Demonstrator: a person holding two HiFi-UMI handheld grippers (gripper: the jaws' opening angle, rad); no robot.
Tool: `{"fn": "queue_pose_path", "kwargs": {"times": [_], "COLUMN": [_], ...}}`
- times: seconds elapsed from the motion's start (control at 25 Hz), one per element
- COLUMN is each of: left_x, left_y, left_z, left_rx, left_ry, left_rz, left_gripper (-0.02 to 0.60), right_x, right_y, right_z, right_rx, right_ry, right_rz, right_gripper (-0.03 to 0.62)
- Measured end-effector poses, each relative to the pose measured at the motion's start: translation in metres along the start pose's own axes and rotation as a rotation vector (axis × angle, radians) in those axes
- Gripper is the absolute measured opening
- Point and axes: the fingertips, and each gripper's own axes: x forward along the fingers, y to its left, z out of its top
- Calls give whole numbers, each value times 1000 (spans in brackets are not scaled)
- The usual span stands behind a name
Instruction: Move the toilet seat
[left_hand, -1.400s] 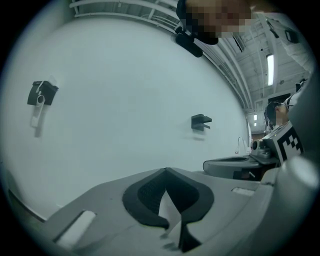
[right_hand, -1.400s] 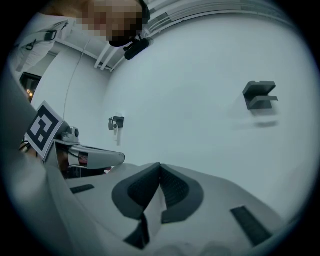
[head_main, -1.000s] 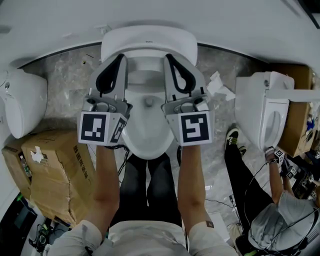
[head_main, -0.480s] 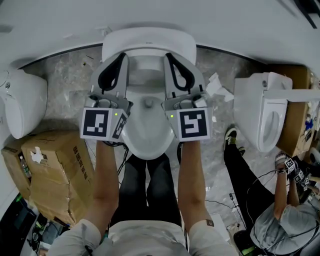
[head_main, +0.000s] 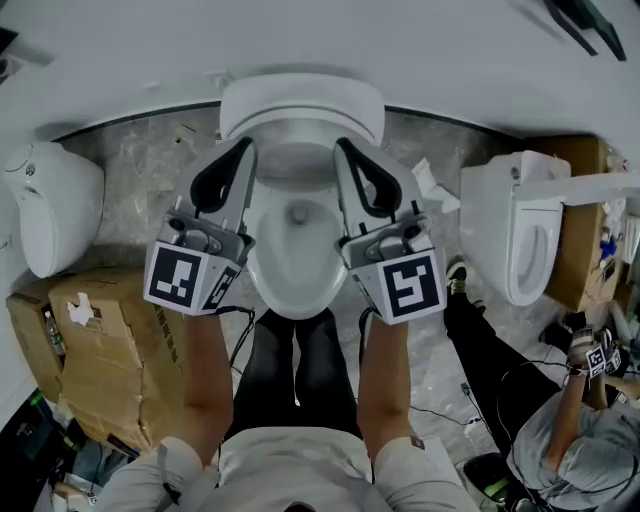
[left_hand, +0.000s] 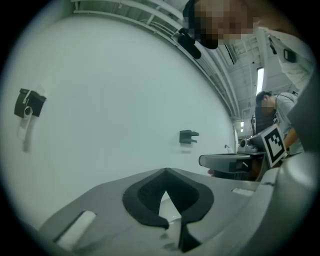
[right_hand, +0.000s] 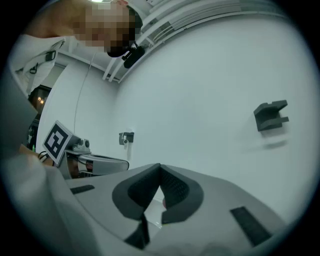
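Where toilet (head_main: 297, 262) stands, marbled floor (head_main: 140, 170); white wall (head_main: 300, 35) behind.

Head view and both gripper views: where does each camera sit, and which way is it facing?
Head view: on the person's head, looking steeply down at the toilet; shows both forearms, legs, left gripper, right gripper.
Left gripper view: on the left gripper, looking level along its shut jaws at the white wall.
Right gripper view: on the right gripper, likewise facing the white wall.
Shared: each gripper view catches the other gripper sideways; both show the white wall.
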Motion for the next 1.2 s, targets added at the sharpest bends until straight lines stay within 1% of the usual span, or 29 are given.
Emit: {"fn": "queue_pose_path", "kwargs": {"times": [0.08,0.2,0.32,0.4,0.56,0.76,0.88,1.04,1.2], "left_x": [-16,-38,-61,-77,-99,-121,-130,-142,-151], "left_y": [-13,-29,-45,-57,-74,-89,-91,-90,-90], "left_z": [22,54,80,89,94,85,86,82,81], "left_rx": [9,19,23,25,25,26,22,19,21], "left_ry": [-5,-28,-48,-51,-54,-42,-58,-38,-39], "left_rz": [-37,-78,-95,-99,-106,-117,-110,-102,-102], "left_gripper": [2,2,2,2,2,2,2,2,2], "right_x": [-15,-33,-54,-72,-95,-113,-117,-118,-120], "right_y": [10,30,53,66,84,103,112,122,132], "right_z": [22,54,78,87,90,85,87,88,90], "right_rx": [-1,-33,-51,-49,-35,-31,-35,-39,-45], "right_ry": [-6,-13,-13,-8,4,16,14,14,10], "right_rz": [12,34,48,46,35,32,35,36,41], "right_gripper": [0,0,0,0,0,0,0,0,0]}}
